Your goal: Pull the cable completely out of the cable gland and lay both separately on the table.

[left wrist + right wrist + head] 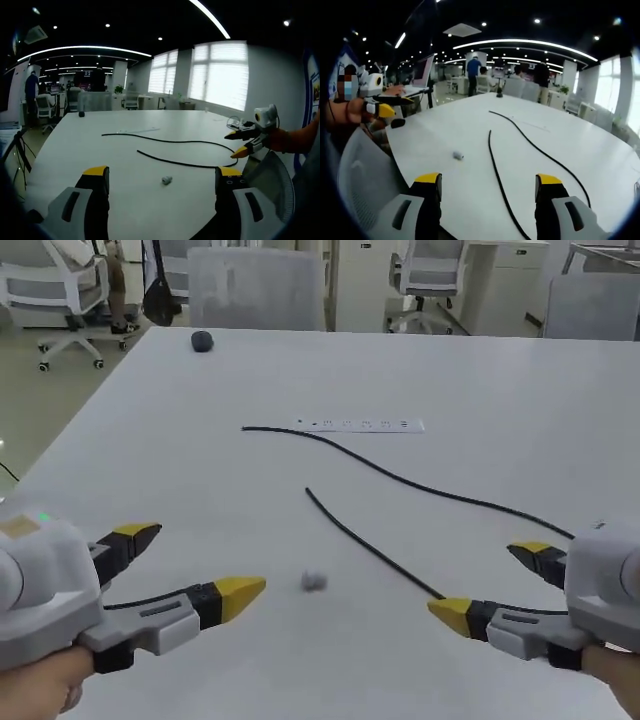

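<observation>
Now the gland [314,582] lies just right of the spread left claw [200,558], apart from the cable [372,544] slanting toward the spread right claw [480,578].

legible text: none | white strip [362,425] on tabletop [520,380], far beyond the fingers [238,590] and midway between the two pairs: row of small dark marks, too small to read | gripper bodies: no readable label

I see the small grey cable gland [314,581] on the white table [520,390], between my left gripper [205,558] and right gripper [472,578], apart from the long black cable [400,480] behind it. The flat white power strip [360,424] lies beyond the cable, with the dark round object [202,341] at the far left.
</observation>
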`<state>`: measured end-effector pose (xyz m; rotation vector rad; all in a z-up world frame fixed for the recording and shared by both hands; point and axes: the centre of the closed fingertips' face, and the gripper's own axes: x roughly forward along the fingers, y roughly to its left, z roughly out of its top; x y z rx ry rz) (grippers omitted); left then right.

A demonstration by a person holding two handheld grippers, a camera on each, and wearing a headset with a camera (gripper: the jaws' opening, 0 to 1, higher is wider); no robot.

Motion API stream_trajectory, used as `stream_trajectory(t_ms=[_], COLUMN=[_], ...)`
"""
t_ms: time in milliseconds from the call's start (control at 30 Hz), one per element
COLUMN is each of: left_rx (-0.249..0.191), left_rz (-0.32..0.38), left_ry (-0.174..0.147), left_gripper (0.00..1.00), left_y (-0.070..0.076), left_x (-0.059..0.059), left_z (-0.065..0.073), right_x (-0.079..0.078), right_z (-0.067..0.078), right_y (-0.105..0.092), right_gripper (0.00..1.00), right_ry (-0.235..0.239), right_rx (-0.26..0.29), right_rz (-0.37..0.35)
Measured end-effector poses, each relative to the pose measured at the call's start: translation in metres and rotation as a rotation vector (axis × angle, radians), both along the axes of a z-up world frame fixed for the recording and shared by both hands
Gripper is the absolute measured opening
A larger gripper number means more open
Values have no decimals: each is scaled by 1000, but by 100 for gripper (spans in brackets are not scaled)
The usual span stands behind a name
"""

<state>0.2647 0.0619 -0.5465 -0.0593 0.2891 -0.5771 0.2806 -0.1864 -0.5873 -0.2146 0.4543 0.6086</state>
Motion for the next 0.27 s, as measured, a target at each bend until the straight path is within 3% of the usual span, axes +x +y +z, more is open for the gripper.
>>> stream_trajectory(t_ms=[267], left_rx=[0], left_rz=[-8], left_ry=[3], left_gripper=[88], left_y=[-6], left_x=[-8], left_z=[2], right_x=[-3], right_z=[2], right_y=[-5], right_gripper=[76], right_ry=[-10], right_rx=[2], right_rz=[-8])
